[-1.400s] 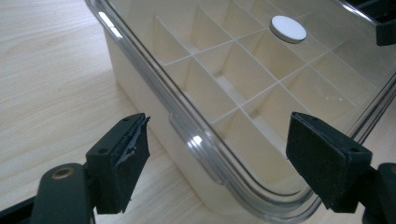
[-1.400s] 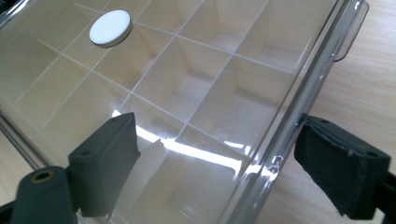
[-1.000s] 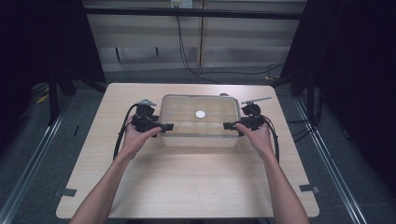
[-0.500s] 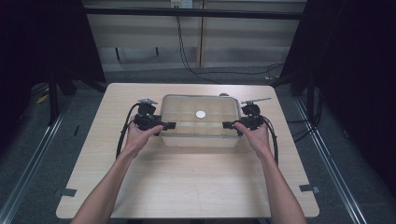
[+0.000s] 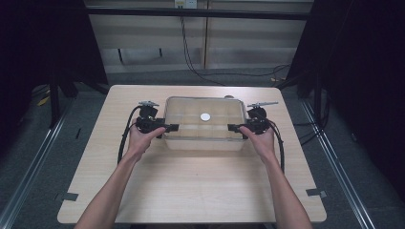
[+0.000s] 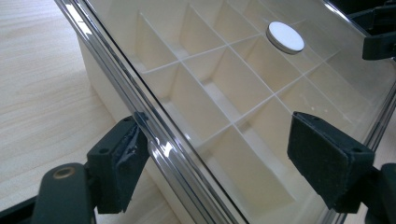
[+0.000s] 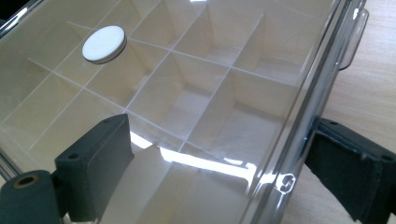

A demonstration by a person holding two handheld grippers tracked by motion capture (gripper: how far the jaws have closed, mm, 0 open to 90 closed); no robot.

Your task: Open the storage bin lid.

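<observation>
Item 1, far left: your left tongs [image 5: 168, 127], held in your left hand [image 5: 139, 139] at the left end of the box. In the left gripper view the two black jaws straddle the lid's shiny edge, one outside the wall, the other above the lid. They have just been closing in a little, with the lid's rim between them; the outer pad [image 6: 122, 163] sits against the rim, the other stands off the surface. They count as open, not clamped.

Item 2, centre: clear compartment box [image 5: 204, 138], lid shut, resting flat on the pale wooden desk [image 5: 191, 191], towards its far half. White dividers split the inside into a grid of compartments. A small white round disc [image 5: 205, 116] lies on the lid, near its middle.

Item 3, right: your right tongs [image 5: 235, 128], held in your right hand [image 5: 260, 138] at the right end of the box. In the right gripper view one jaw hangs over the lid and the other sits outside the wall, beside the lid's edge; the jaws stand apart with no pressing visible, so open.
</observation>
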